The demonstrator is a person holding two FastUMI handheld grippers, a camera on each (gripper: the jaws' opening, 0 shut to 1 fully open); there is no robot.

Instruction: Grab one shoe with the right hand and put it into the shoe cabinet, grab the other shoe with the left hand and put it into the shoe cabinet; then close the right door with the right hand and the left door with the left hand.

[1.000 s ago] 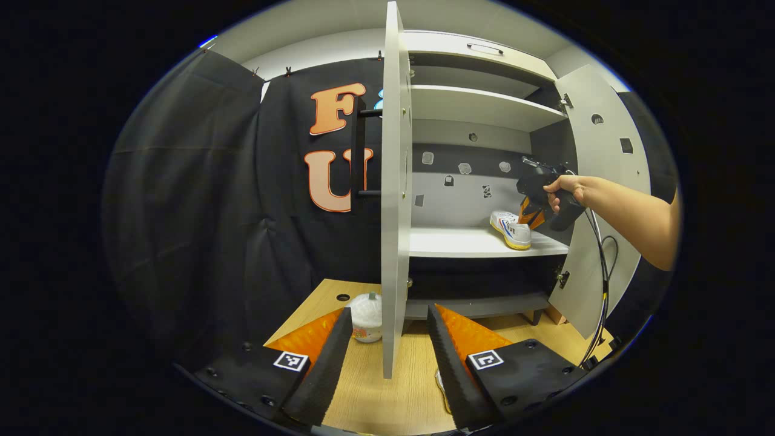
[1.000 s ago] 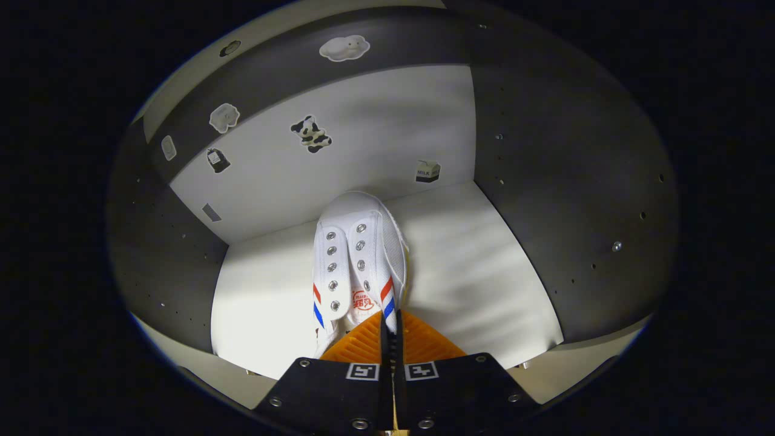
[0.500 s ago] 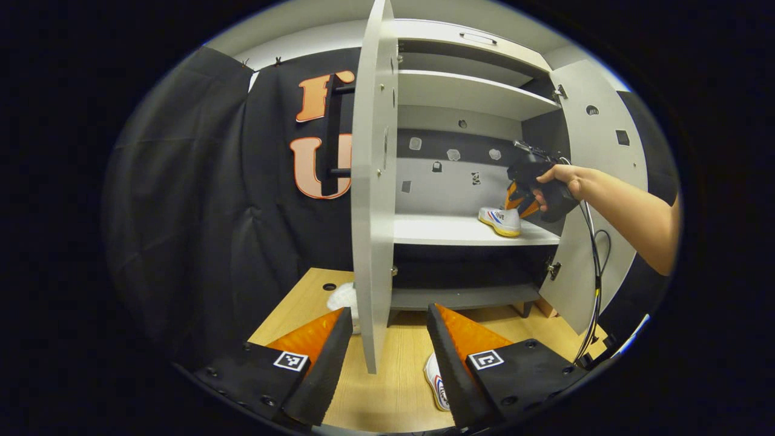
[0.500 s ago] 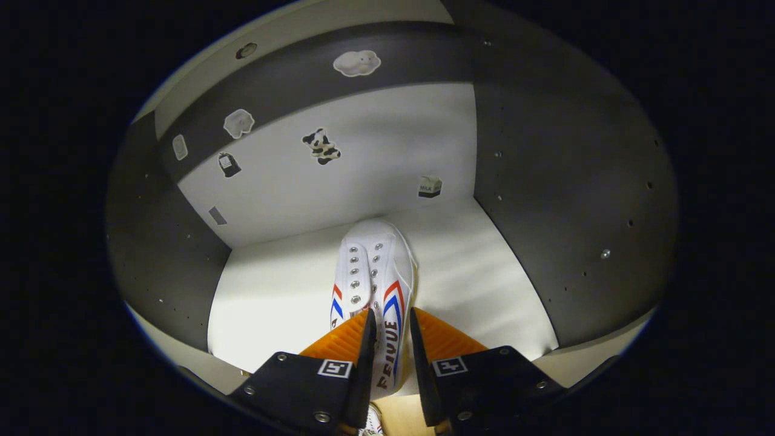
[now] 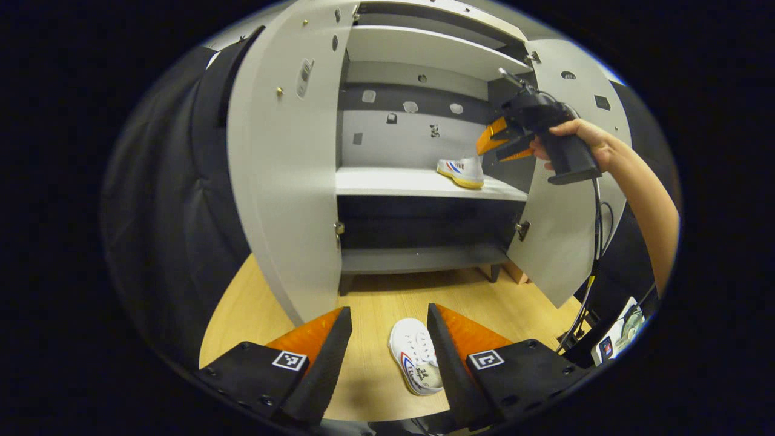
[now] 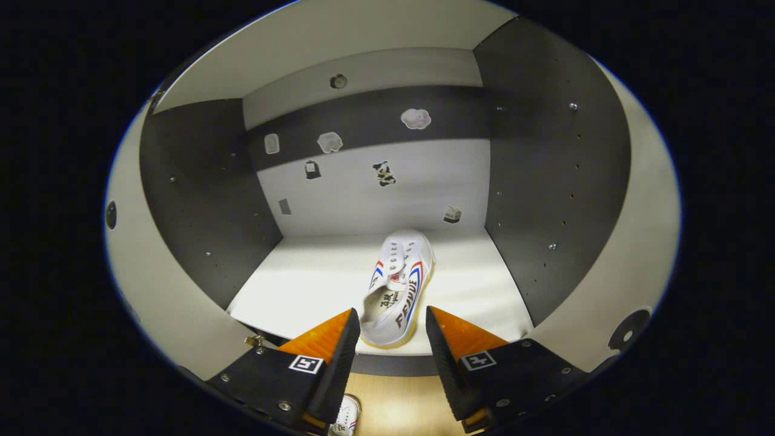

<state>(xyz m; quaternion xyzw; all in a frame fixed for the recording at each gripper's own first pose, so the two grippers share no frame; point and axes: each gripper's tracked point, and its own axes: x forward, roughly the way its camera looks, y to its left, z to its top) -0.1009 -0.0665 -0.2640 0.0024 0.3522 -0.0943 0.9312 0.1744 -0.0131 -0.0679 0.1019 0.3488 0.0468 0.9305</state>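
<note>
A white shoe with red and blue stripes (image 6: 396, 290) lies on the cabinet's middle shelf (image 6: 303, 284), toe toward the back wall; it also appears as the shelf shoe (image 5: 463, 171). My right gripper (image 6: 392, 312) is open, drawn back just in front of the shelf edge, touching nothing. It shows as the hand-held right gripper (image 5: 493, 148) by the right door. The second white shoe (image 5: 415, 357) lies on the wooden floor, also seen as the floor shoe (image 6: 345, 418). My left gripper (image 5: 389, 312) hangs open above it.
The shoe cabinet's left door (image 5: 284, 181) stands open beside my left gripper. Its right door (image 5: 569, 212) is open behind the person's forearm (image 5: 642, 194). A cable (image 5: 593, 254) hangs from the right gripper. Stickers (image 6: 384, 172) dot the cabinet's back wall.
My right gripper opened, released the shoe on the shelf and pulled back out of the cabinet. My left gripper swung past the left door and tilted down toward the floor shoe.
</note>
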